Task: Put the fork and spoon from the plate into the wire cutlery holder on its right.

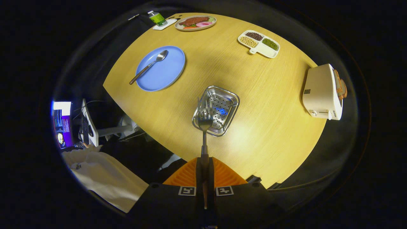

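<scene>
My gripper [203, 165] is shut on the handle of a metal fork [205, 122], both fingers pressing on it. The fork points straight ahead, its tines held above the near left part of the metal cutlery holder [227, 119], a square perforated basket on the wooden table. Beyond and left of the holder lies the round blue plate [167, 71]. A spoon [149, 66] with a dark handle rests across the plate, its bowl towards the far side and its handle sticking out over the plate's near left rim.
A white toaster [322, 92] stands at the table's right edge. A white divided dish of beans [259, 43], a plate of food [195, 23] and a green bottle on a white tray [158, 18] sit along the far side. A white sleeve [101, 175] shows left of the fingers.
</scene>
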`<state>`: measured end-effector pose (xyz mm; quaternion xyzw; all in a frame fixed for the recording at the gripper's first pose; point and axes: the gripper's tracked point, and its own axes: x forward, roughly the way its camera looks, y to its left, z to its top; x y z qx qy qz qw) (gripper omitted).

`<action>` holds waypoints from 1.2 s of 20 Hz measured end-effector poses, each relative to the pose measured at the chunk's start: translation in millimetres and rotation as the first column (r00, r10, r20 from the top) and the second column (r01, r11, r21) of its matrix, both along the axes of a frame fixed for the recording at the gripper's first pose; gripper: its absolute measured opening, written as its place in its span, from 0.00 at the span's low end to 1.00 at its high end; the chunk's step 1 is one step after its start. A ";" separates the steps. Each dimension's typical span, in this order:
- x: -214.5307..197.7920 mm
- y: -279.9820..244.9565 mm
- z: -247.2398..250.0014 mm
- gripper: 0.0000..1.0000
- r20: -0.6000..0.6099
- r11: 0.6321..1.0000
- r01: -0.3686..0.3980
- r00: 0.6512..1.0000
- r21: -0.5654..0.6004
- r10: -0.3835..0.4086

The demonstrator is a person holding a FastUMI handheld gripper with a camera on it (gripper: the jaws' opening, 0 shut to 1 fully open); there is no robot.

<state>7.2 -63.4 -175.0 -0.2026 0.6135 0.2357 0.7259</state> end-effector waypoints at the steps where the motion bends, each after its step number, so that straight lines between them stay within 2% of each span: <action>1: 4.8 -2.7 -4.2 0.08 -0.018 1.000 -0.015 1.000 -0.025 0.014; 3: 12.6 -7.7 -14.1 0.08 -0.057 0.997 -0.038 0.998 -0.073 0.034; 8: 32.3 -12.4 -31.6 0.08 -0.143 0.985 -0.050 0.989 -0.163 0.026; 13: 46.7 -4.4 -40.5 0.09 -0.161 0.982 -0.015 0.987 -0.189 -0.016; 16: 52.6 4.3 -38.8 0.14 -0.159 0.985 0.005 0.987 -0.175 -0.033; 18: 65.8 10.5 -36.0 0.21 -0.115 0.989 0.034 0.992 -0.142 -0.051; 19: 72.2 14.3 -30.8 0.29 -0.090 0.992 0.057 0.994 -0.115 -0.068; 20: 74.4 20.5 -26.6 0.33 -0.074 0.994 0.076 0.994 -0.075 -0.081; 24: 71.4 48.7 0.1 0.79 -0.004 0.993 0.076 0.997 0.087 -0.076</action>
